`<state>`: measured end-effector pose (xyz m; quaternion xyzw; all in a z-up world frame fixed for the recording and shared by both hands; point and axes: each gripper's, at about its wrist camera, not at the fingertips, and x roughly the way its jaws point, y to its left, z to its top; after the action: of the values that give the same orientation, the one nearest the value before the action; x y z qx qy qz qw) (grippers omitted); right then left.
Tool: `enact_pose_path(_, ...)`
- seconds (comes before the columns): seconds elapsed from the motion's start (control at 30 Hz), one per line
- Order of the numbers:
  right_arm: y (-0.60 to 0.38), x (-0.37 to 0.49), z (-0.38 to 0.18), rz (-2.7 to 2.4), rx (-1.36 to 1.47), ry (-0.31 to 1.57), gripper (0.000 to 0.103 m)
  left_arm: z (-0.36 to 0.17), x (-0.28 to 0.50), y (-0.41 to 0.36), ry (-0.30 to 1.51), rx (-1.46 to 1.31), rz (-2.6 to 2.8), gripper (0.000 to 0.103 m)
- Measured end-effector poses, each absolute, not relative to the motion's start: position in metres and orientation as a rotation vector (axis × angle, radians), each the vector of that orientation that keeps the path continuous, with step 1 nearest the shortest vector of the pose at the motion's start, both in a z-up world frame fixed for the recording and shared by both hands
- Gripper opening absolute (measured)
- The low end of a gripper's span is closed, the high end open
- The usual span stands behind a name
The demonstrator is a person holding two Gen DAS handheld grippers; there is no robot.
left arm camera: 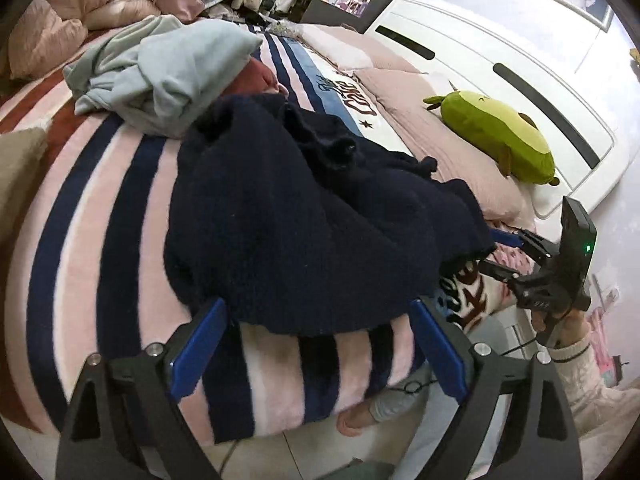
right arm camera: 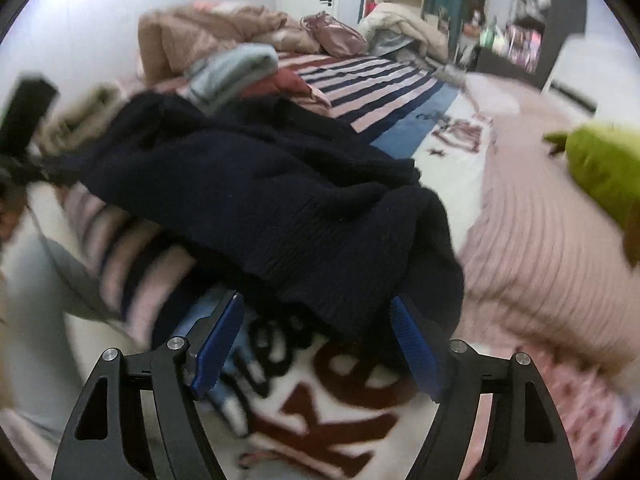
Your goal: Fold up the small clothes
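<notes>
Left gripper: jaws apart, empty, at the hem of the navy knit garment. Right gripper: jaws apart, nothing clamped, view blurred. Garment: rumpled on striped blanket. Beyond: grey clothes, green plush partly cut off

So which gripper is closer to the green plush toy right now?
Right. The right gripper sits at the navy sweater's edge on the side toward the green plush toy; the left gripper is at the sweater's near hem, farther away.
</notes>
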<state>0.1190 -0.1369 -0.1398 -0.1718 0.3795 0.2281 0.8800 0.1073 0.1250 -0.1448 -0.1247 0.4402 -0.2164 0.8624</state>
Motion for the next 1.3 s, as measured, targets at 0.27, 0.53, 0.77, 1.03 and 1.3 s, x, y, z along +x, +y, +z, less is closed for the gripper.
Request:
enact_pose_path(0.27,-0.127,0.152,-0.129,0.515,-0.282,0.798,0.027,-0.130,0.119,0.124,0.887,-0.315,-0.500,0.011)
enact_pose_path(0.53,-0.127,0.214,-0.096,0.461,-0.236,0.793,0.008,-0.095,0.164,0.133,0.789,-0.287,-0.461,0.008)
enact_pose_path(0.77,-0.135,0.321,-0.082,0.377,-0.113,0.855,0.005,-0.079,0.254,0.154,0.698,-0.253,-0.326,0.015)
enact_pose_path(1.03,-0.172,0.333,-0.107,0.332,0.017,0.905,0.052,-0.086,0.279,0.183,0.683,-0.335,-0.283,0.078)
enact_pose_path(1.3,-0.212,0.241,-0.152,0.419,0.127,0.979,0.056,-0.142,0.205,0.169,0.899,-0.311,-0.428,0.088)
